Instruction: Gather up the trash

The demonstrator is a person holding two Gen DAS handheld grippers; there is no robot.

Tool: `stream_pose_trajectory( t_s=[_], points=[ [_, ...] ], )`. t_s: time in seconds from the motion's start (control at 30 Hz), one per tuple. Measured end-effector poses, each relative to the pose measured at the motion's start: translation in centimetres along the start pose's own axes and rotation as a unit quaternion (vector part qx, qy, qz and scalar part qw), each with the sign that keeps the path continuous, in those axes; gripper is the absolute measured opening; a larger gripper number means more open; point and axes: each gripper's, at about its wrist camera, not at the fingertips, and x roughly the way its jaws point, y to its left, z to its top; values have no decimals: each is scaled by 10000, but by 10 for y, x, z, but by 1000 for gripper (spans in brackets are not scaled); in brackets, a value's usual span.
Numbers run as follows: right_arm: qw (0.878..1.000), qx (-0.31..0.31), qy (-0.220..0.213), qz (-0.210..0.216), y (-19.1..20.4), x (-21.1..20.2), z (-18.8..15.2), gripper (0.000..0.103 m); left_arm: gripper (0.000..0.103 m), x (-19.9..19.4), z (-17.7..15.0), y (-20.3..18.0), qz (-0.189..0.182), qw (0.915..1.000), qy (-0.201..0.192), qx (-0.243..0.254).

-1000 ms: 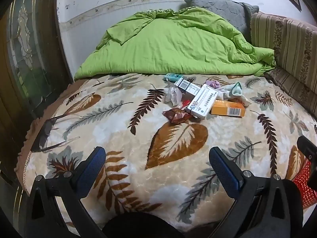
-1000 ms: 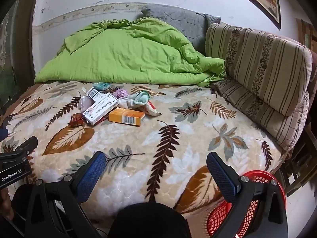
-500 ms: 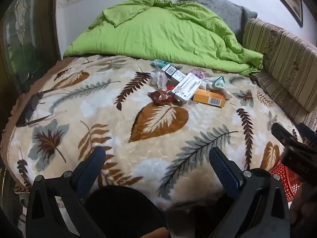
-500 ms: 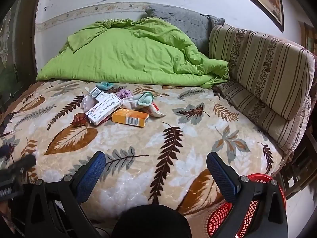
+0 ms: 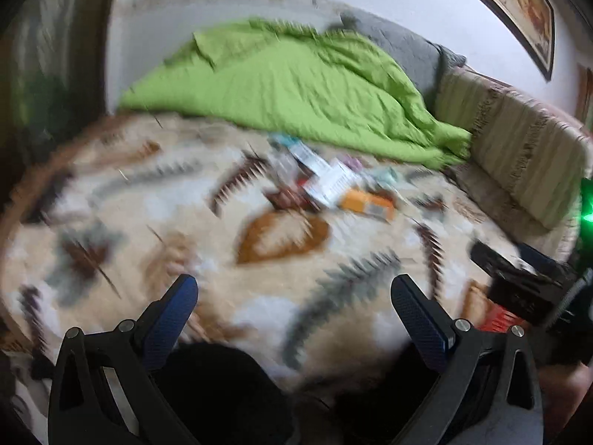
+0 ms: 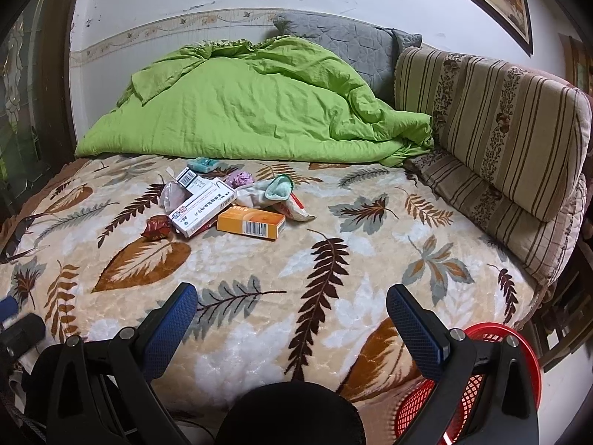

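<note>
A small heap of trash lies mid-bed on the leaf-patterned blanket (image 6: 259,267): an orange box (image 6: 251,222), a white medicine box (image 6: 202,212), a crumpled red wrapper (image 6: 157,227), a teal-and-white sock (image 6: 270,193), a purple wad (image 6: 240,178) and a teal packet (image 6: 202,164). My right gripper (image 6: 292,309) is open and empty over the bed's near edge, well short of the heap. My left gripper (image 5: 294,302) is open and empty too; its view is blurred, with the orange box (image 5: 367,205) far ahead.
A red mesh basket (image 6: 481,378) stands on the floor by the bed's near right corner. A green quilt (image 6: 252,111) is piled at the back, striped cushions (image 6: 500,141) line the right side. The other gripper shows at the left edge (image 6: 18,330).
The left gripper has swung right and lifted, so its view is now smeared and the heap sits farther off. The right gripper has edged slightly nearer the bed.
</note>
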Motion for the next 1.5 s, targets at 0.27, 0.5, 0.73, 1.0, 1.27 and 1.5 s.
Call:
stream_pose_trajectory(
  t_s=[0.27,0.5,0.73,1.0,1.27,1.5],
  points=[
    [9999,111,33,115,-3,-1,-6,103,103,19,19,7,591,9980,105,202],
    [9999,128,-13,109,-3,-5,-8,103,103,23,34,8,796,9962,-205,301],
    [9998,91,-26,180,-1,0,-3,103,103,37,31,-4,969,9927,-192,695],
    [9998,-3,84,180,3,4,-5,103,103,47,24,-6,919,9926,-8,794],
    [9998,-102,100,155,6,3,-4,103,103,49,23,-5,837,9933,46,790],
    [9998,-120,69,135,6,1,-2,103,103,48,23,-10,737,9939,13,816]
  ],
)
